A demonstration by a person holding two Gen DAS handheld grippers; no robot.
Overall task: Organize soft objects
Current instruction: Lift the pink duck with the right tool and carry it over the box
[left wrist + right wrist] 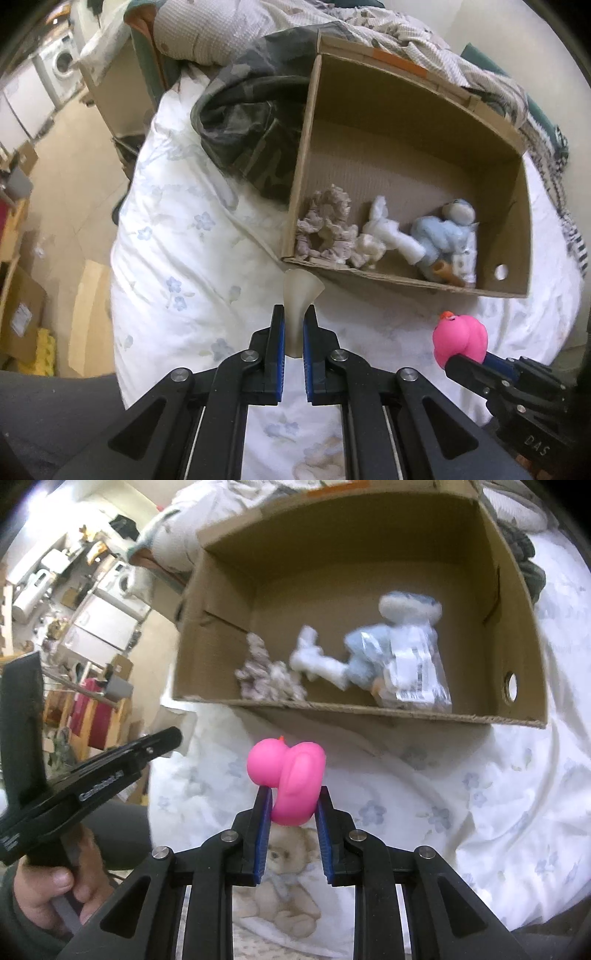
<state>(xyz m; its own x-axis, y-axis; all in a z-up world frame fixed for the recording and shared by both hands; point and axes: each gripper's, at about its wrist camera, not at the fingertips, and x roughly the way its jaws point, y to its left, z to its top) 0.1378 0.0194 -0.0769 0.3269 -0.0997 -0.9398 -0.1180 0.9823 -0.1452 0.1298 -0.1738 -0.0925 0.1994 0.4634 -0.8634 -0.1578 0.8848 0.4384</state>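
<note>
White bedding printed with pale blue flowers [177,236] covers the surface, with a teddy-bear print [284,890] showing between the right gripper's fingers. On it sits an open cardboard box [406,122], its far rim cut off at the top of the right wrist view. A dark camouflage-patterned cloth [251,122] lies bunched against the box's left wall, and a quilted blanket [214,33] is heaped behind.

Inside the box, along the near wall, lie a frilly beige fabric piece [325,225], a small white soft toy [384,229] and a blue plush toy [443,236]; the right wrist view blurs them, and a plastic bag with printed labels [413,668] hides the plush's lower part.

The left gripper [294,325] is clamped on a pale, translucent soft piece [299,295] that flares out above the pads; what it is cannot be made out. The right gripper [294,805] pinches a pink rubber duck [291,775] just short of the box's near wall, its orange beak barely visible.

Beyond the bed, a beige floor [62,173], a washing machine [62,62] and stacked cartons [22,314] sit at the blurred fisheye edge. A hand [55,890] grips the left gripper's handle.
</note>
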